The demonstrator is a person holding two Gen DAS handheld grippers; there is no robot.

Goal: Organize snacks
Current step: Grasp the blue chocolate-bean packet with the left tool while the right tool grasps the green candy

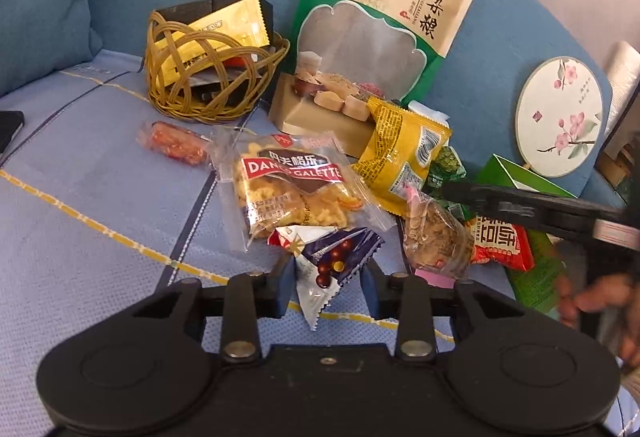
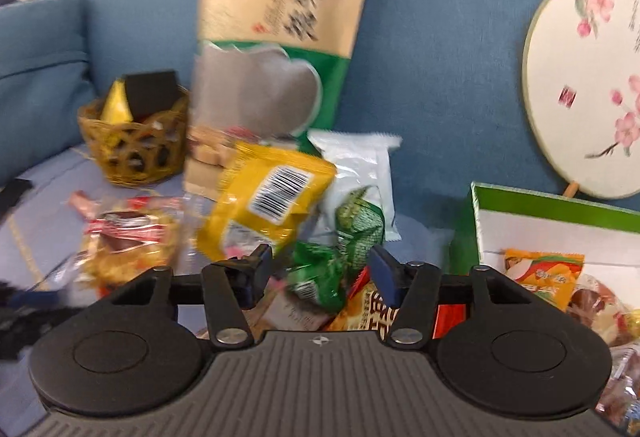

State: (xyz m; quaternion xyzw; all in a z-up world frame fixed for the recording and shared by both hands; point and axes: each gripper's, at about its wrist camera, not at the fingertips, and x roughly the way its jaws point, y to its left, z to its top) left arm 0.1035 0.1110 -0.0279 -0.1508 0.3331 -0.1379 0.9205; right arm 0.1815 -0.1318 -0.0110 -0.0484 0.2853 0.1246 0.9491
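1. Left gripper (image 1: 328, 275) grasps a blue-and-white chocolate-ball packet (image 1: 332, 261) between its fingers, just above the sofa seat (image 1: 80, 197).
2. Ahead of it to the left sits a wicker basket (image 1: 208, 77) holding packets; straight ahead lies a Danco Galette packet (image 1: 292, 189).
3. Right gripper (image 2: 320, 277) hangs released over green wrapped snacks (image 2: 332, 269), yellow packet (image 2: 264, 197) ahead-left, green box (image 2: 560, 213) to its right.

A blue sofa seat (image 1: 80, 197) with yellow lines holds lots of things — a woven basket (image 1: 208, 77), a red candy (image 1: 176, 143), a see-through cracker pack (image 1: 296, 189), a yellow bag (image 1: 404, 157) and a green box (image 2: 560, 213) — the big tall bag (image 1: 380, 17) leans on the back cushion
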